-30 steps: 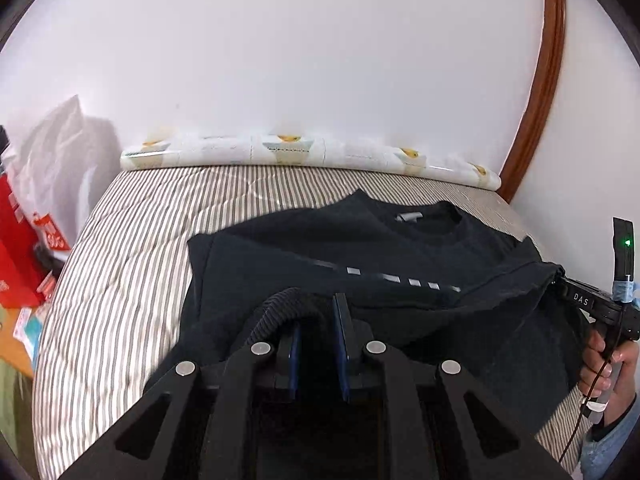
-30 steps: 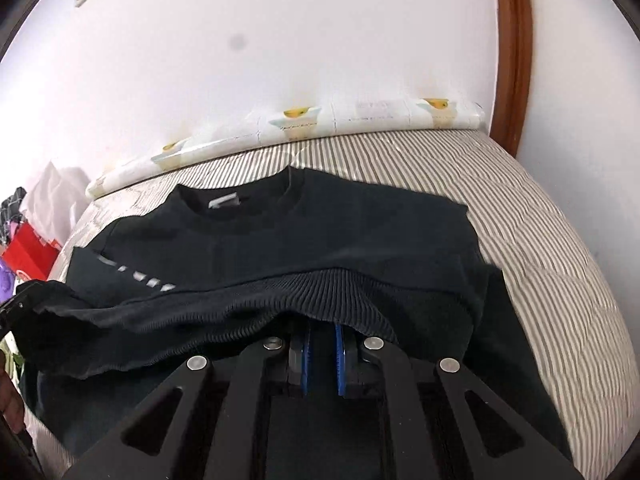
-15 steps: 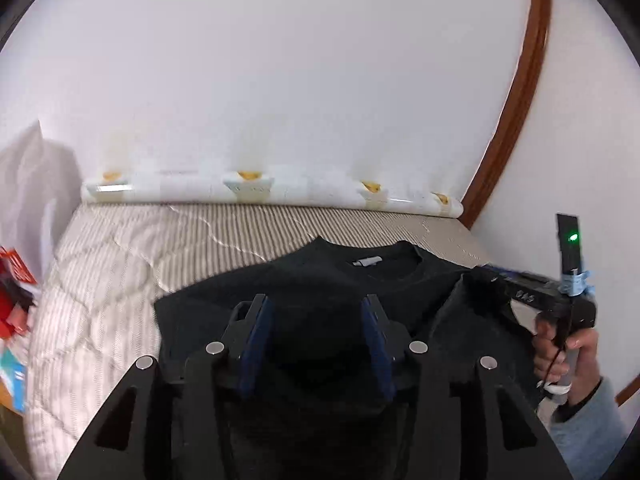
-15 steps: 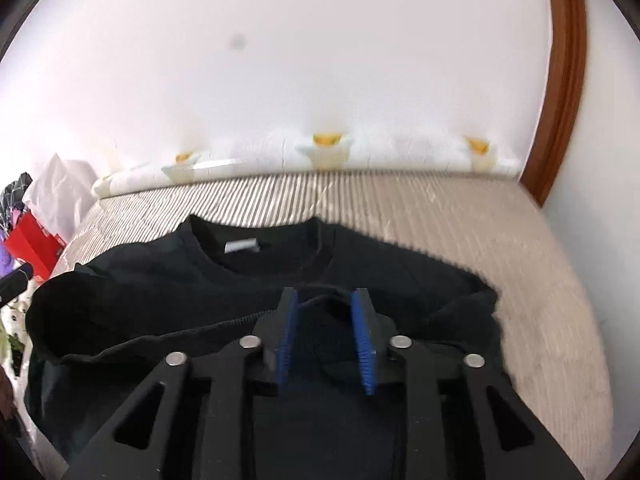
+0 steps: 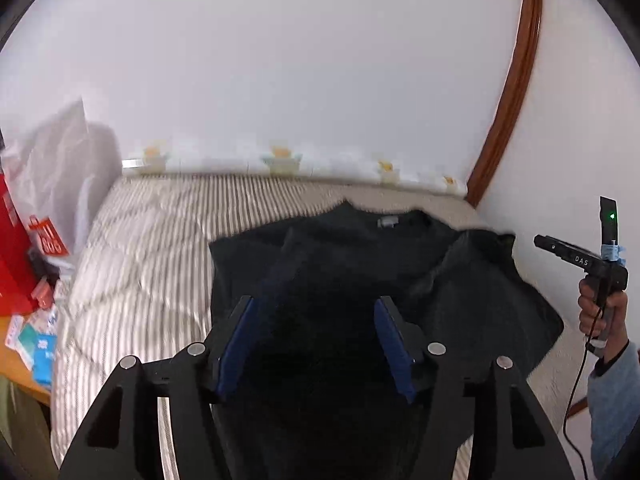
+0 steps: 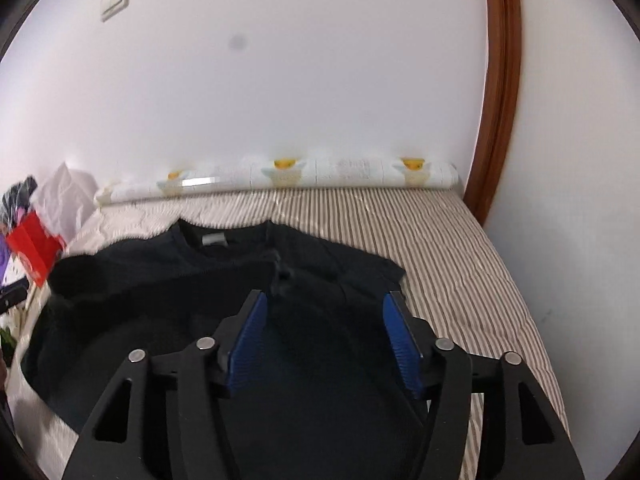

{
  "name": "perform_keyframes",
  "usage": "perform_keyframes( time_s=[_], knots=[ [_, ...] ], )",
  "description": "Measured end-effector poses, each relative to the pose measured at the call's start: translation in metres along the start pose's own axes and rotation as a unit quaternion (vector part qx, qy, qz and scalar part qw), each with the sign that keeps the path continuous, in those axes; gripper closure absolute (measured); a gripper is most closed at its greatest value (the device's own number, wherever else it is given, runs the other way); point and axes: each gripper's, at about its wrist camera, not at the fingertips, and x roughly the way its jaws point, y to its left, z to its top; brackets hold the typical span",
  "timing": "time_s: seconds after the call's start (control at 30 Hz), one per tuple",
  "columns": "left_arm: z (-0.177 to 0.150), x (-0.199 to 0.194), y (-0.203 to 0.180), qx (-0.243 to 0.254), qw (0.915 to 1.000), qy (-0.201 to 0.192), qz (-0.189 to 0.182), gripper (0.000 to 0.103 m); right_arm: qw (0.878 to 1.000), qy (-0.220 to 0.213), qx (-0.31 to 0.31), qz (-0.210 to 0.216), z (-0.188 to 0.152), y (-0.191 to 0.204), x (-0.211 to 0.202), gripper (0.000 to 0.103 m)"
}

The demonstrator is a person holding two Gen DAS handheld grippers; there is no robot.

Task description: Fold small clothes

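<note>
Spreading apart just now, the left claw (image 5: 316, 340) has its blue pads wide with nothing pinched between them; the black sweater (image 5: 360, 264) only lies below the gap. The right claw (image 6: 324, 340) has likewise just been opening, its ribbed blue pads apart and free of the cloth beneath. Both claws tilt downward toward the bed (image 6: 460, 264).

Seen from the left wrist, the right claw's black body shows at the far right with the white letters "DAS" on it and a small green light glowing on an upright stick above. A hand (image 5: 602, 308) grips its handle, a pale blue sleeve (image 5: 612, 392) covers the forearm, and a black cable hangs from below the grip.

The sweater rests on the striped bedcover, neck toward the wall, folded over on itself with its lower part brought up across the chest. A small grey label (image 6: 215, 240) sits inside the collar; its writing is too small to read. A red bag (image 5: 16, 256) with white characters, blurred beyond reading, stands left of the bed. A printed roll (image 6: 320, 174) with yellow figures lies along the wall.
</note>
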Motion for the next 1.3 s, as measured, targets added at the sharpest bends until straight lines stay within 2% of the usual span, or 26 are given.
perform_keyframes(
  time_s=[0.13,0.23,0.33,0.4,0.43,0.53,0.63,0.7,0.77,0.8,0.87,0.9,0.93,0.97,1.0,1.07,1.17,1.23,1.3],
  knots=[
    [-0.011,0.026,-0.005,0.024,0.9988,0.036,0.022,0.041,0.999,0.037,-0.01,-0.011,-0.023,-0.001,0.02,0.042],
    [-0.013,0.048,-0.019,0.073,0.9934,0.052,0.071,0.04,0.999,0.045,-0.014,-0.022,-0.03,0.0,0.035,0.042],
    [-0.005,0.07,-0.028,0.116,0.9825,0.048,0.138,0.039,0.997,0.06,-0.024,-0.029,-0.028,0.005,0.055,0.042],
    [0.006,0.084,-0.02,0.105,0.9785,0.051,0.171,0.037,0.996,0.051,-0.038,-0.055,-0.021,0.008,0.066,0.042],
    [0.014,0.093,-0.01,0.082,0.9776,0.059,0.184,0.037,0.995,0.047,-0.042,-0.072,-0.017,0.007,0.072,0.042],
    [0.031,0.103,0.02,0.012,0.9837,0.063,0.168,0.037,0.995,0.06,-0.026,-0.075,-0.004,-0.002,0.095,0.042],
    [0.038,0.104,0.036,-0.015,0.9881,0.062,0.14,0.039,0.996,0.062,-0.015,-0.059,0.006,-0.005,0.108,0.042],
    [0.039,0.104,0.042,-0.031,0.9885,0.06,0.135,0.039,0.996,0.062,-0.02,-0.057,0.009,-0.003,0.117,0.042],
    [0.038,0.105,0.045,-0.03,0.9898,0.059,0.126,0.047,0.996,0.071,-0.02,-0.057,0.012,-0.004,0.129,0.043],
    [0.037,0.104,0.045,-0.029,0.9905,0.059,0.121,0.055,0.996,0.074,-0.015,-0.05,0.013,-0.005,0.133,0.045],
    [0.036,0.102,0.043,-0.027,0.9909,0.054,0.121,0.066,0.996,0.085,-0.003,-0.036,0.014,-0.008,0.141,0.063],
    [0.038,0.102,0.04,-0.024,0.9913,0.05,0.119,0.078,0.995,0.089,0.003,-0.039,0.014,-0.009,0.145,0.065],
    [0.038,0.1,0.037,-0.018,0.9916,0.047,0.119,0.085,0.995,0.09,0.003,-0.042,0.014,-0.01,0.147,0.073],
    [0.039,0.1,0.032,-0.011,0.9909,0.044,0.126,0.087,0.995,0.092,0.001,-0.046,0.014,-0.011,0.149,0.082],
    [0.04,0.097,0.028,-0.003,0.9897,0.038,0.138,0.091,0.995,0.093,-0.004,-0.042,0.014,-0.012,0.148,0.083],
    [0.045,0.089,0.02,0.005,0.99,0.021,0.14,0.092,0.997,0.07,-0.005,-0.027,0.016,-0.015,0.136,0.089],
    [0.057,0.077,0.013,0.004,0.9915,-0.013,0.129,0.093,1.0,0.005,0.021,-0.011,0.021,-0.028,0.106,0.09],
    [0.068,0.078,0.011,0.0,0.9929,-0.019,0.118,0.093,0.999,-0.027,0.035,-0.016,0.027,-0.036,0.092,0.09],
    [0.078,0.089,0.007,0.01,0.9919,-0.01,0.126,0.093,0.999,-0.024,0.028,-0.029,0.032,-0.036,0.096,0.09]
  ],
)
